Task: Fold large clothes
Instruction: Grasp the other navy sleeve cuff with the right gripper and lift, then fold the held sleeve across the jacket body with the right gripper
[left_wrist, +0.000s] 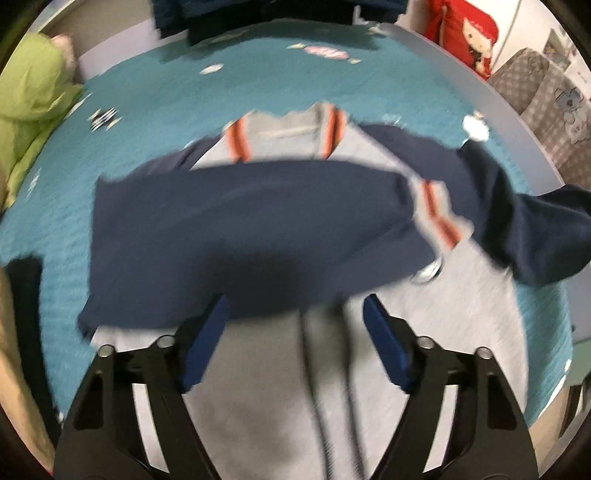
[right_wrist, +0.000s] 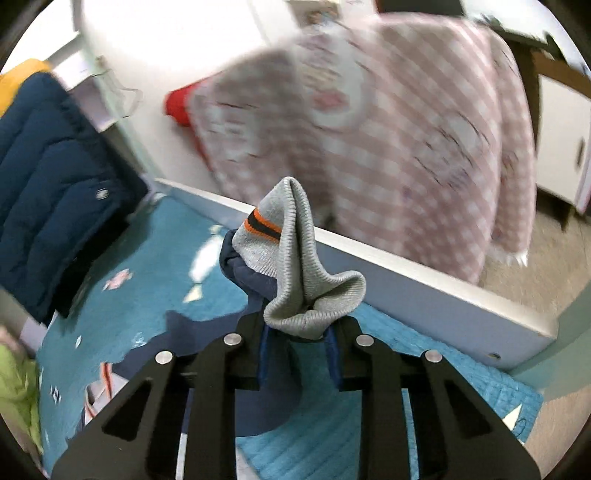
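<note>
While blurred by motion across much of both views, teal bedspread (left_wrist: 155, 110) fills the ground, cut off at 12 o'clock by dark hanging clothes and bounded at 2 o'clock by a pale bed edge (left_wrist: 491, 107). Spread on it, at centre of the left wrist view, grey and navy jacket (left_wrist: 461, 314), collar with orange stripes toward 12 o'clock, hem lost beneath the frame at 6 o'clock; zip line down the front smeared, hard to trace. Folded across the chest, one navy sleeve (left_wrist: 251, 229), its striped grey cuff lying toward 3 o'clock. Other navy sleeve running off at 3 o'clock, end out of sight in that view. Green garment (left_wrist: 33, 96) bunched at 9 o'clock, partly cropped. In the right wrist view, pink checked bundle (right_wrist: 406, 140) beyond the bed edge at 1 o'clock, too blurred to identify; blue puffer coat (right_wrist: 48, 166) at 9 o'clock. Left gripper (left_wrist: 295, 314) hovering over the grey front, jaws spread wide, nothing between them. Right gripper (right_wrist: 299, 332) closed tight on a ribbed grey cuff (right_wrist: 295, 258), raised off the bedspread, navy sleeve cloth trailing behind toward 8 o'clock, pinch point itself hidden by the bunched knit.
</note>
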